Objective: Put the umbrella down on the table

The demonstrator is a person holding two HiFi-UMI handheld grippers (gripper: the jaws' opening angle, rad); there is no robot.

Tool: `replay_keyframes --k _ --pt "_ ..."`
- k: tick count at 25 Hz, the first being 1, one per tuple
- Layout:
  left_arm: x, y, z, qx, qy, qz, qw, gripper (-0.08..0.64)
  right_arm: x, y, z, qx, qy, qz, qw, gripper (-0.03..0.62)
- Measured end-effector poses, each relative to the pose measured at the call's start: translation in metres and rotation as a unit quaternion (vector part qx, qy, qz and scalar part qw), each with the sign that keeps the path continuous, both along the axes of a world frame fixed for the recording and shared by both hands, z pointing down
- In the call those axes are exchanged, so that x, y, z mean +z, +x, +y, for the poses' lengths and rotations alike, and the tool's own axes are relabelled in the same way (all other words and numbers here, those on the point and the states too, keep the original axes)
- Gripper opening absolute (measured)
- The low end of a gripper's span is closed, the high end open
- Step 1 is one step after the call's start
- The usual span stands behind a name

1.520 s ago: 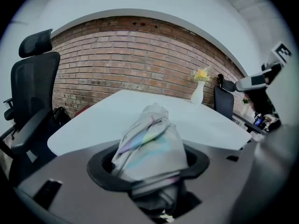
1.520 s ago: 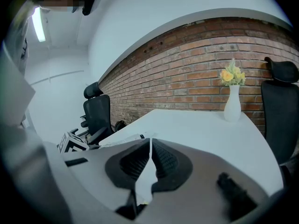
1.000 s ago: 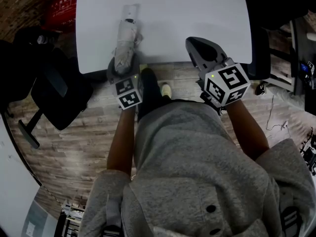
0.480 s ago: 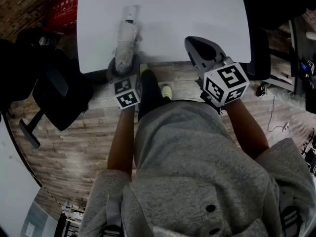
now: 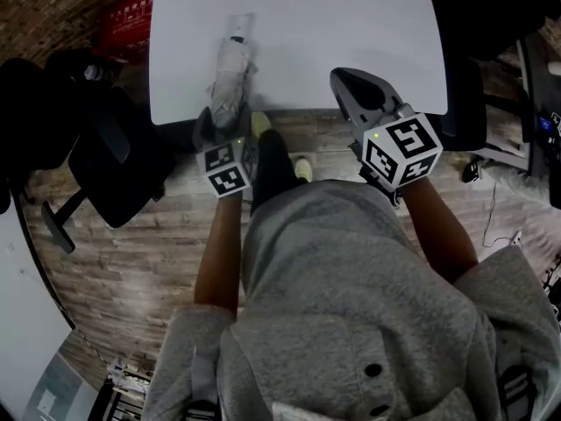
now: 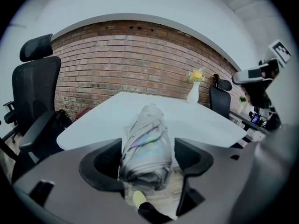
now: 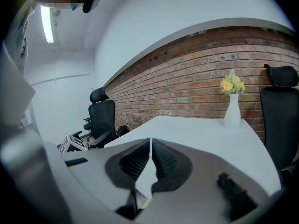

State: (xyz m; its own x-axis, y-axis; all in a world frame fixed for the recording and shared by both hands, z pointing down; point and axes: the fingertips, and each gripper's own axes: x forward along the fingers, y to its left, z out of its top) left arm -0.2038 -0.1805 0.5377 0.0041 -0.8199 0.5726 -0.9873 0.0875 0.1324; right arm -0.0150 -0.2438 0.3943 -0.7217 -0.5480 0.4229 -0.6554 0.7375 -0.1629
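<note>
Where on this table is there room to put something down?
The table is bare across its middle and right, from the umbrella to the far vase. The near left edge is crowded: the umbrella's end sits inside the open left tool.

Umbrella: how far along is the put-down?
Done: the umbrella lies along the table, its near end at the near edge. In hand: the left gripper is open, jaws either side of that end, not clamped. The right gripper is shut and empty. Left: probably only drawing the left gripper clear.
</note>
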Motion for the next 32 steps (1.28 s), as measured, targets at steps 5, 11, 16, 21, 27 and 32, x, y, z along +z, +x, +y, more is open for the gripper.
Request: replay_keyframes --k 5,11,16,21,27,32 --pt "-0.011 0.005 0.016 0.005 -0.002 0.006 1.0000 0.336 -0.010 0.009 0.009 0.003 0.012 -0.013 1.000 0.029" --pt "-0.047 0.019 0.034 0.012 0.023 0.007 0.9996 0.336 -0.025 0.035 0.020 0.019 0.028 -0.032 0.999 0.029" --pt "-0.101 0.044 0.046 0.018 0.075 0.001 0.9970 0.271 -0.038 0.061 0.036 0.038 0.042 -0.048 0.997 0.029" --pt "-0.160 0.074 0.058 0.003 0.138 -0.022 0.9902 0.051 -0.049 0.096 0.057 0.060 0.049 -0.059 0.995 0.029" --pt "-0.184 0.099 0.071 0.017 0.132 -0.033 0.9905 0.015 -0.051 0.117 0.079 0.066 0.056 -0.046 0.995 0.029" --pt "-0.186 0.104 0.081 0.023 0.123 -0.028 0.9917 0.015 -0.051 0.119 0.093 0.062 0.060 -0.036 0.996 0.029"
